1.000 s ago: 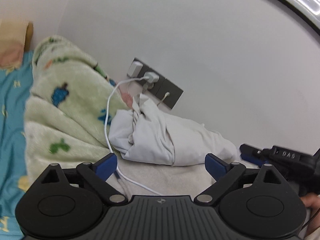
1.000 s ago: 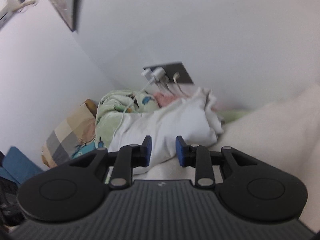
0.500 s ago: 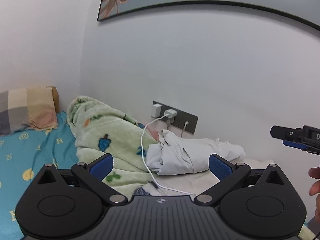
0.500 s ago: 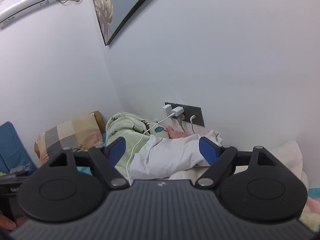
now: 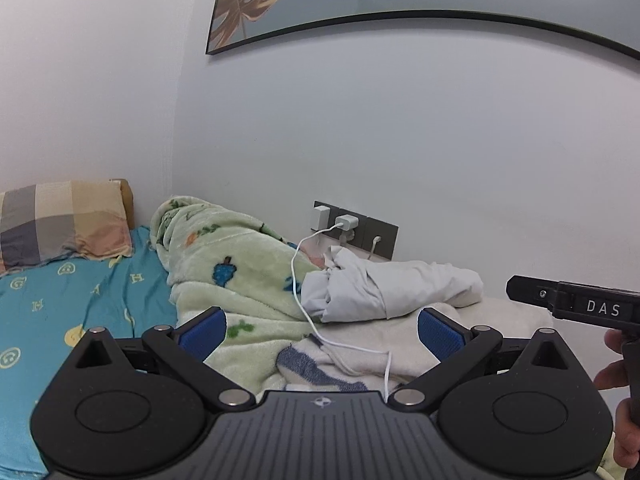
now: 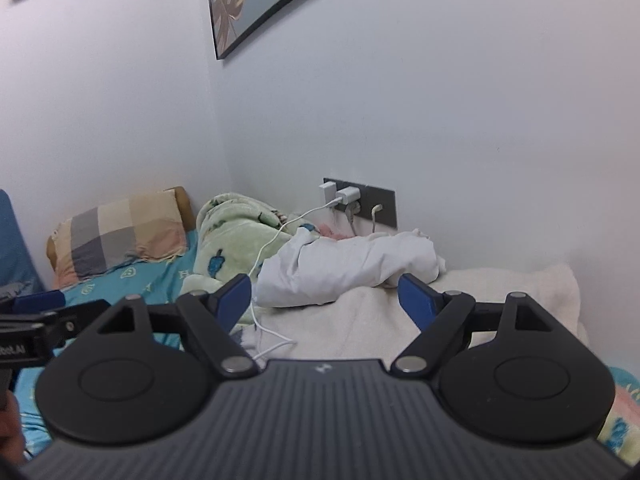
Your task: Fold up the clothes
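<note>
A crumpled white garment (image 5: 384, 288) lies bunched against the wall on a cream blanket (image 5: 384, 344); it also shows in the right wrist view (image 6: 344, 268). My left gripper (image 5: 320, 330) is open and empty, held back from the garment. My right gripper (image 6: 326, 298) is open and empty, also short of the garment. The right gripper's body (image 5: 576, 304) shows at the right edge of the left wrist view, and the left gripper's body (image 6: 40, 320) at the left edge of the right wrist view.
A green fleece blanket (image 5: 224, 264) is heaped left of the garment. A white charging cable (image 5: 304, 300) runs from the wall sockets (image 5: 356, 226) across the bedding. A checked pillow (image 5: 60, 220) and a teal sheet (image 5: 80, 308) lie to the left.
Both grippers have pulled back and tilted up away from the white garment. The right gripper, nearly shut a second ago, has opened wide.
</note>
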`<state>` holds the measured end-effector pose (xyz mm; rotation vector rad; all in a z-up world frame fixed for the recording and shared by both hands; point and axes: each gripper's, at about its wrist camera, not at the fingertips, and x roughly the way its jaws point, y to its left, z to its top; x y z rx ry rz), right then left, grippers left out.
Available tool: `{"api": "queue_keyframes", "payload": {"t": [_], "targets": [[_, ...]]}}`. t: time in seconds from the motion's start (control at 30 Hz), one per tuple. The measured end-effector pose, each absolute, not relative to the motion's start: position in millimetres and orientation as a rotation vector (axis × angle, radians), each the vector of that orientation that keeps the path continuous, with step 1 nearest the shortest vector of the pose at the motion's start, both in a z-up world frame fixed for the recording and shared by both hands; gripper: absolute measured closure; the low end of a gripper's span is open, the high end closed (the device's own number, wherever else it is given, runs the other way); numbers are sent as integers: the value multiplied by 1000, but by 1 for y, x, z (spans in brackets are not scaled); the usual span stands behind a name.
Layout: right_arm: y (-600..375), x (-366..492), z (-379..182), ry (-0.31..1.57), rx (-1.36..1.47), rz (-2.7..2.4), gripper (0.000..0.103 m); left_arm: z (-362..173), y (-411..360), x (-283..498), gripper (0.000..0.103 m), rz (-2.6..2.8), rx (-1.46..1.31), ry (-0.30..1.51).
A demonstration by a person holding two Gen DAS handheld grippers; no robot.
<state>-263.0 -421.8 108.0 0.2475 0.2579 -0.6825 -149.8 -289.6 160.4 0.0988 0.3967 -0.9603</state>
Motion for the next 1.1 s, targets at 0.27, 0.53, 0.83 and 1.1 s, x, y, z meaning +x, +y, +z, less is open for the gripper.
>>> {"api": "queue_keyframes", "payload": {"t": [0.27,0.53,0.83,1.1], "targets": [[-408,-252,90,283,243,-711,21,149,-294,-155,0,-952,158,385],[-406,-245,85,320,200,-722,21,149,-289,-149,0,-907,141,393],[-403,-245,83,339,214,-699,21,146,-288,-143,0,-875,136,409],[-405,-248,85,334,217,-717,21,146,-286,-145,0,-877,140,411]]}}
